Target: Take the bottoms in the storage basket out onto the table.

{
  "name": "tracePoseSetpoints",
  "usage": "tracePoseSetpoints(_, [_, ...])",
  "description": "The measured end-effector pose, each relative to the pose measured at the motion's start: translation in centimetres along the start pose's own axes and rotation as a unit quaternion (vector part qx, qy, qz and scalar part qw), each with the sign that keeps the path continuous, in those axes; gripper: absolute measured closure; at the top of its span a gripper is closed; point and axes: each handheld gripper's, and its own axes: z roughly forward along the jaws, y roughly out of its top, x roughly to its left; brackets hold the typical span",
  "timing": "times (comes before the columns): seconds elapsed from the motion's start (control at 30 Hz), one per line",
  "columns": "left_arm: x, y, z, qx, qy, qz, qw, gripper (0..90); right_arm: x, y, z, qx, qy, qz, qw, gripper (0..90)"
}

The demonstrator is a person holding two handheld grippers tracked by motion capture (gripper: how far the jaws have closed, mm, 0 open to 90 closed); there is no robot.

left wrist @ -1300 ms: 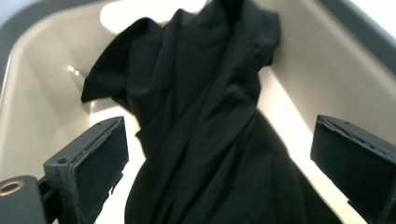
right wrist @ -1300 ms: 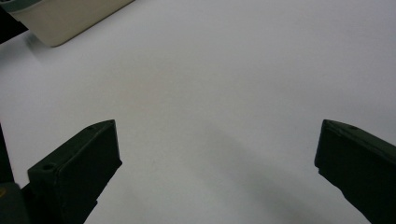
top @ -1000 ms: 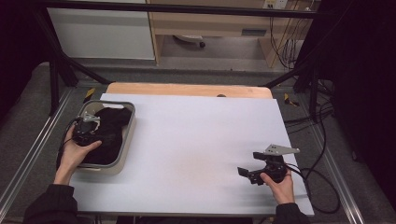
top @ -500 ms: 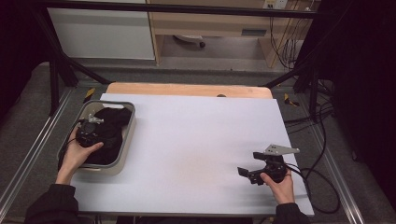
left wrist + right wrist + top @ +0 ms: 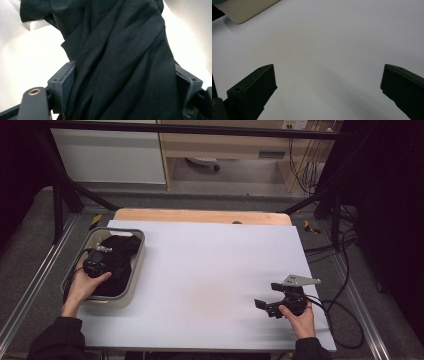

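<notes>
White sheeting covers the table (image 5: 210, 280) seen from the high view, where a black cloth (image 5: 117, 260) is piled in a grey tray (image 5: 134, 270) at the left, the left gripper (image 5: 102, 254) set down into it. Along the left gripper view, the cloth (image 5: 120, 62) is bunched between jaws that have just been closing; a firm grip cannot be confirmed, and lifting is judged to remain. In the right gripper view, the right gripper (image 5: 327, 92) is held spread wide over bare sheet.

Grey floor (image 5: 30, 255), wooden cabinet (image 5: 225, 142) behind table.
</notes>
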Motion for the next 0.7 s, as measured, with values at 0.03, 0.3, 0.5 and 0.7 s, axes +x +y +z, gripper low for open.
tracePoseSetpoints(0.03, [0.02,0.00,0.00,-0.001,-0.001,-0.002,1.0000,23.1,0.00,0.00,0.00,0.000,0.000,0.000,1.0000,0.6])
tracePoseSetpoints(0.3, [-0.13,0.01,-0.08,-0.003,0.004,-0.006,1.0000,39.6,0.00,0.00,0.00,0.000,0.000,0.000,1.0000,0.6])
tracePoseSetpoints(0.5, [-0.28,0.03,-0.18,-0.005,0.007,-0.004,1.0000,50.9,-0.01,0.00,0.01,0.001,0.000,-0.002,1.0000,0.6])
tracePoseSetpoints(0.7, [-0.30,0.02,-0.22,-0.008,0.002,0.000,1.0000,61.6,-0.01,0.01,-0.02,0.001,-0.001,-0.001,1.0000,0.6])
